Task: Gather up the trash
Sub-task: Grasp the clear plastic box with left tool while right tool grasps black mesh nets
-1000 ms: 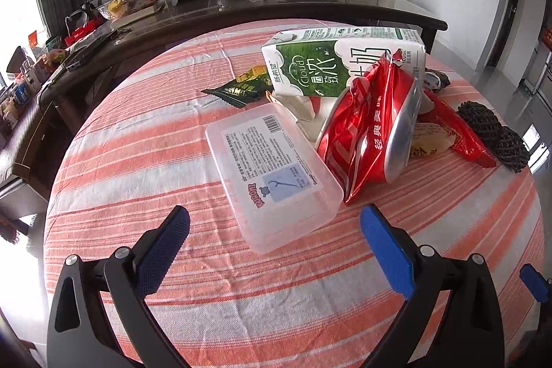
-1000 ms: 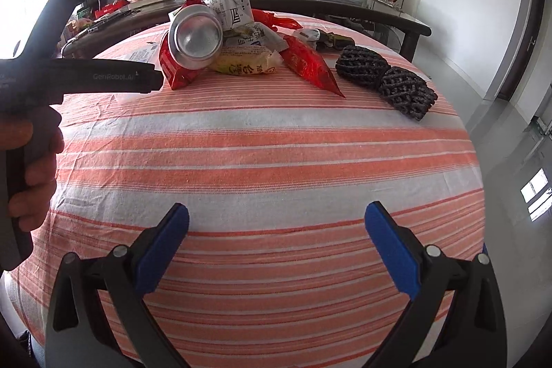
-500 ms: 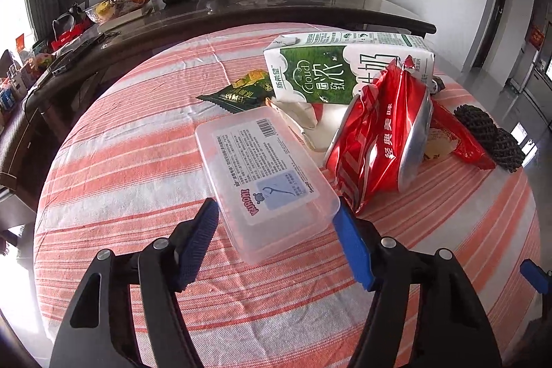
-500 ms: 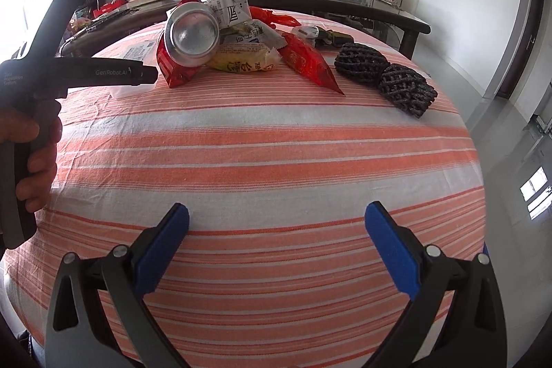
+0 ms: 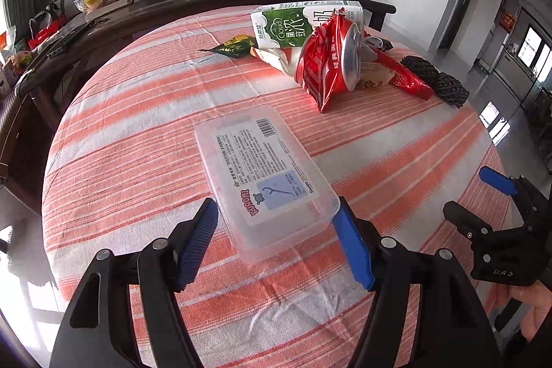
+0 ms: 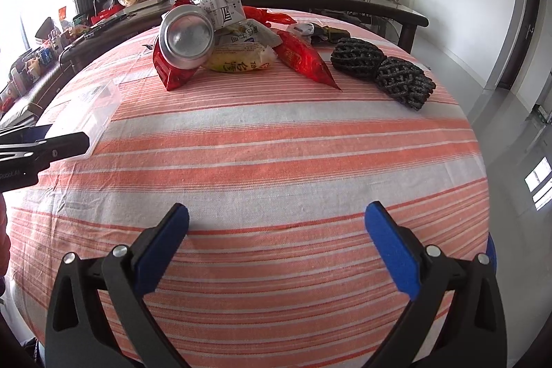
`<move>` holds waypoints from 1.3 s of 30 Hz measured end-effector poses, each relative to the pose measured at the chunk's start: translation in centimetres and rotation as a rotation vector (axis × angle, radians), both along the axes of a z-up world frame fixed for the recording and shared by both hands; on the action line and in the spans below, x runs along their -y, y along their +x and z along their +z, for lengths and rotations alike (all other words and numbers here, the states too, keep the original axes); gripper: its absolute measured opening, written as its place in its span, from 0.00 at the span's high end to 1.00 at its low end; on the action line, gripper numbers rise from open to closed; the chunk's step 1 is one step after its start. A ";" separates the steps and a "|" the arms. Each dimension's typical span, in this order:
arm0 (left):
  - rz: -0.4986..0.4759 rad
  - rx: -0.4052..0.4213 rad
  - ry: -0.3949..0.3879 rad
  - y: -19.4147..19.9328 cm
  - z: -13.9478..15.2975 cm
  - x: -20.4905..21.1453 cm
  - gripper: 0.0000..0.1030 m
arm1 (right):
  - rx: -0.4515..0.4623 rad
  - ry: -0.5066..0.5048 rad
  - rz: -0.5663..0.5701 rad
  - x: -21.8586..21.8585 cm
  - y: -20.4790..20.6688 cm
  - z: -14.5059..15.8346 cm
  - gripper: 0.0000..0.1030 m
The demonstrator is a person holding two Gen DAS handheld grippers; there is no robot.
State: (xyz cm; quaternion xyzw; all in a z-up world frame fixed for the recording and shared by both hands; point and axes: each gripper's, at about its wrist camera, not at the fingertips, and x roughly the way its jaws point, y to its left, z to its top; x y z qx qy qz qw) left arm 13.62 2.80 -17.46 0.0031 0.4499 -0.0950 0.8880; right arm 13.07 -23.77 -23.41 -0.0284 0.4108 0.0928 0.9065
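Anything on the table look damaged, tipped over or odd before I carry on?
The red can lies on its side, propped on a red wrapper in the trash pile, its round end facing the right wrist camera. The milk carton behind it also lies flat. No spill shows. The clear plastic box sits gripped in the left gripper.

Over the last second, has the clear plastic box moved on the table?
Yes. The clear plastic box, now clamped by the left gripper, has come toward the camera, away from the crushed red can it lay beside.
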 end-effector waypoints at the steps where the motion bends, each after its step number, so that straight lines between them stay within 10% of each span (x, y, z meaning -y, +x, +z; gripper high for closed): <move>1: -0.002 0.003 0.008 -0.1 -0.1 0.2 0.33 | -0.004 0.016 -0.001 0.2 0.0 0.0 0.04; 6: 0.010 -0.003 0.053 0.4 -0.9 0.3 0.14 | -0.004 0.113 -0.006 3.0 1.0 0.6 0.04; 11: 0.010 -0.014 0.050 0.2 -1.4 -0.1 0.12 | 0.093 -0.049 0.015 8.4 5.7 2.7 0.04; 21: 0.014 -0.029 0.068 0.4 -1.6 0.1 0.07 | -0.097 -0.266 0.278 8.6 15.8 1.3 0.05; 23: 0.008 -0.031 0.077 0.3 -1.6 0.0 0.07 | -0.114 -0.229 0.287 8.4 16.5 1.4 0.23; 25: 0.010 -0.034 0.086 0.2 -1.6 -0.3 0.07 | -0.137 -0.208 0.287 8.1 16.5 1.5 0.50; 28: 0.024 -0.040 0.079 -0.3 -1.5 -1.4 0.07 | -0.169 -0.181 0.284 7.9 15.3 2.0 0.53; 36: 0.049 -0.056 0.077 -2.6 -1.0 -4.8 0.07 | -0.315 -0.020 0.244 6.9 8.3 3.8 0.50; 39: 0.000 -0.053 0.029 -3.0 0.0 -4.4 0.07 | -0.359 0.050 0.243 6.9 6.9 4.4 0.33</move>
